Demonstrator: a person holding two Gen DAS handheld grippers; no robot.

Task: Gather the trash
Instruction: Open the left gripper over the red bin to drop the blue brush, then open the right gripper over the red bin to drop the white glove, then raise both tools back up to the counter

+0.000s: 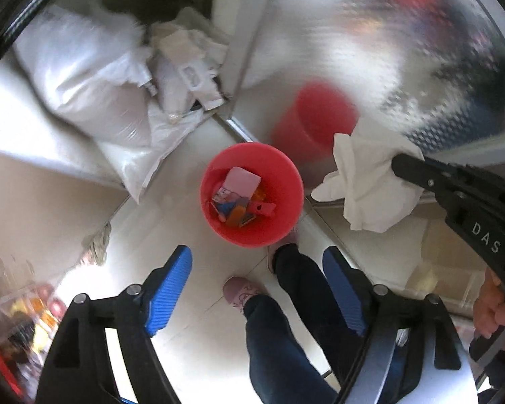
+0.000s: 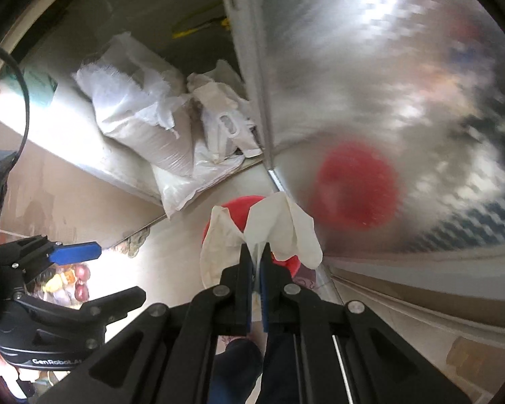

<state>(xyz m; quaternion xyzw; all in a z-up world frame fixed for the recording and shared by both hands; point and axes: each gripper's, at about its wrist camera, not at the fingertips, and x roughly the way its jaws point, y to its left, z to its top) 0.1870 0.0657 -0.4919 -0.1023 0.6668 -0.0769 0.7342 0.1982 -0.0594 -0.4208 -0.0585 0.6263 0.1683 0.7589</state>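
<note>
Right gripper (image 2: 256, 259): fingers (image 2: 243, 262) pinched tight on a crumpled white tissue (image 2: 269, 232), which fans up and out past the tips. In the left wrist view the same tissue (image 1: 370, 181) hangs off the black tip of the right gripper (image 1: 399, 165), held in the air to the right of the red bin (image 1: 252, 232) and apart from its rim.

Left gripper (image 1: 257, 286): blue-padded fingers (image 1: 168, 289) spread wide, nothing between them, pointing down over the floor (image 1: 171, 215) just short of the bin. Seen from the right wrist view, the left gripper (image 2: 94, 269) sits at the lower left, also spread.

Red bin stands upright on the pale floor, with a pink block and mixed colourful scraps inside. Its red reflection (image 1: 313, 121) shows blurred on the shiny metal panel (image 1: 370, 33) behind.

White plastic bags (image 1: 94, 77) piled left of the panel's edge. Person's dark trouser legs and a pink slipper (image 1: 239, 291) below the bin.
</note>
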